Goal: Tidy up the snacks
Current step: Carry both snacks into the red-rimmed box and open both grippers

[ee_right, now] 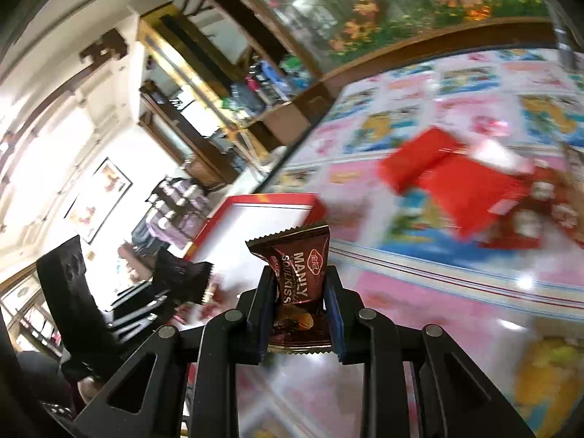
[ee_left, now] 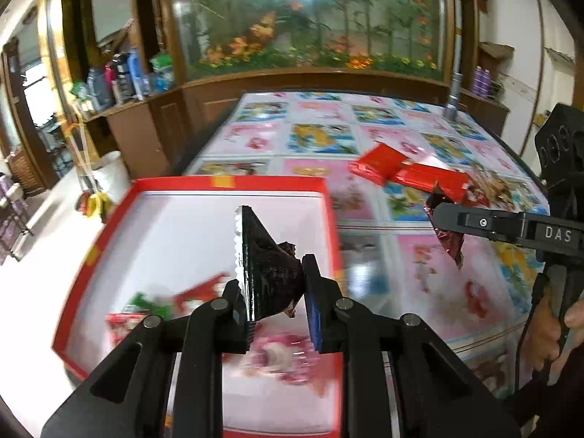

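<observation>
Meanwhile, left gripper (ee_left: pixel 273 288) clamped on a dark chocolate wrapper (ee_left: pixel 268 266) above the red-rimmed box (ee_left: pixel 233 182), right gripper (ee_right: pixel 299 292) pinching a brown "Soulkiss" packet (ee_right: pixel 297 281) (upright), red packs (ee_left: pixel 408 171) on the patterned tablecloth (ee_left: pixel 456 273).

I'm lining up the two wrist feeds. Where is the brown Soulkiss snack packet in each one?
Left wrist view: brown Soulkiss packet at the right edge, mid-height, pinched in the right gripper.
Right wrist view: same packet low centre, upright between that gripper's fingers.
Shared landmark: red-rimmed tray, left of the packet in both views.
</observation>
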Motion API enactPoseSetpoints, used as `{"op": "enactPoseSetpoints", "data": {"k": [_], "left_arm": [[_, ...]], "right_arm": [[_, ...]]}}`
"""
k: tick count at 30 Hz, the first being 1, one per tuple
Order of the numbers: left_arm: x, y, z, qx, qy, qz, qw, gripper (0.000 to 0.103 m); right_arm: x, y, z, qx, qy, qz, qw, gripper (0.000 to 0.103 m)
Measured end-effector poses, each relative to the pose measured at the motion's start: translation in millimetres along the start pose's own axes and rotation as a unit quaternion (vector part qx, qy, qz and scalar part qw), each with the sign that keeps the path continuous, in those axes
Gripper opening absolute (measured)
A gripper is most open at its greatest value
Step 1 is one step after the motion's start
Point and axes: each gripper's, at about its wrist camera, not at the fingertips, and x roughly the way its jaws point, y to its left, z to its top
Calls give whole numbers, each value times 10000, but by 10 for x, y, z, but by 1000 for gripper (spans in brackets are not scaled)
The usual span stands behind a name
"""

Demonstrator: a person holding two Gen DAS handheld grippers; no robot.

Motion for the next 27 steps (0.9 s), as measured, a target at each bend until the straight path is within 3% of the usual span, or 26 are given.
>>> {"op": "enactPoseSetpoints", "data": {"k": [4, 8, 16, 27], "left_arm": [[-42, 241, -56, -119, -44, 228, 9997, 20], [-40, 461, -134, -256, -16, 407, 9988, 20], [-7, 690, -238, -397, 56, 791, 9961, 20], [10, 688, -256, -346, 30, 911, 9952, 20]], "right_arm": [[349, 370, 14, -159, 58, 411, 9990, 26], [709, 706, -21, -333, 233, 549, 9977, 26], [1058, 894, -121, -532, 510, 273, 9969, 27], [1034, 910, -189, -696, 585, 109, 9958, 29]]}}
